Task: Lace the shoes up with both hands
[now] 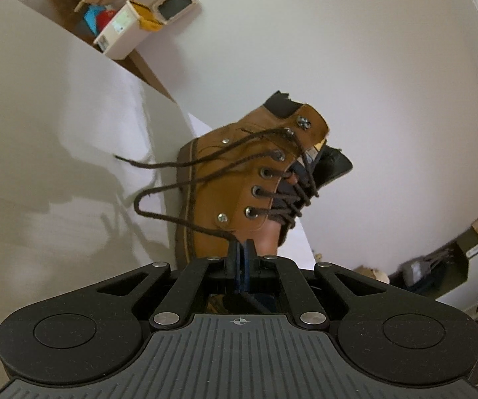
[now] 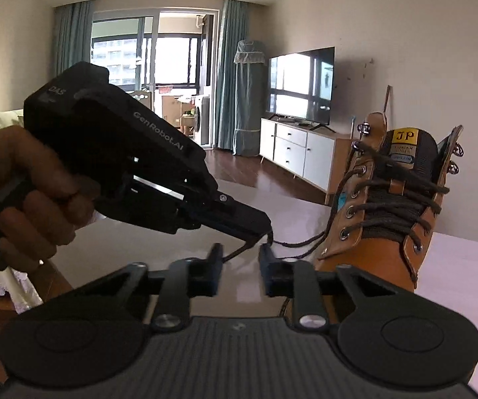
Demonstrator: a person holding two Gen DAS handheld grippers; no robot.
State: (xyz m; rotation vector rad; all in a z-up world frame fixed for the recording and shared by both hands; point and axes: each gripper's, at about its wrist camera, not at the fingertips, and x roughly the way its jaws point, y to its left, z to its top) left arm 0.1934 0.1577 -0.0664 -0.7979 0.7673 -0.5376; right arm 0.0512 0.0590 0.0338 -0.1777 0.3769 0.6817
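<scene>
A tan leather boot (image 2: 382, 232) with dark brown laces stands on the pale table (image 2: 159, 252); it also shows in the left wrist view (image 1: 235, 179). My left gripper (image 1: 241, 249) is shut on a lace end (image 1: 179, 219) that loops out from the boot's lower eyelets. In the right wrist view the left gripper (image 2: 267, 229) reaches in from the left and pinches that lace (image 2: 302, 242). My right gripper (image 2: 240, 259) is open just below it, fingers on either side of the hanging lace end. A second lace end (image 1: 132, 163) trails loose.
A white box (image 1: 122, 30) and other items sit beyond the table's far edge in the left wrist view. A TV (image 2: 300, 83) on a white cabinet (image 2: 298, 153) stands behind the boot, with a balcony door (image 2: 152, 76) farther back.
</scene>
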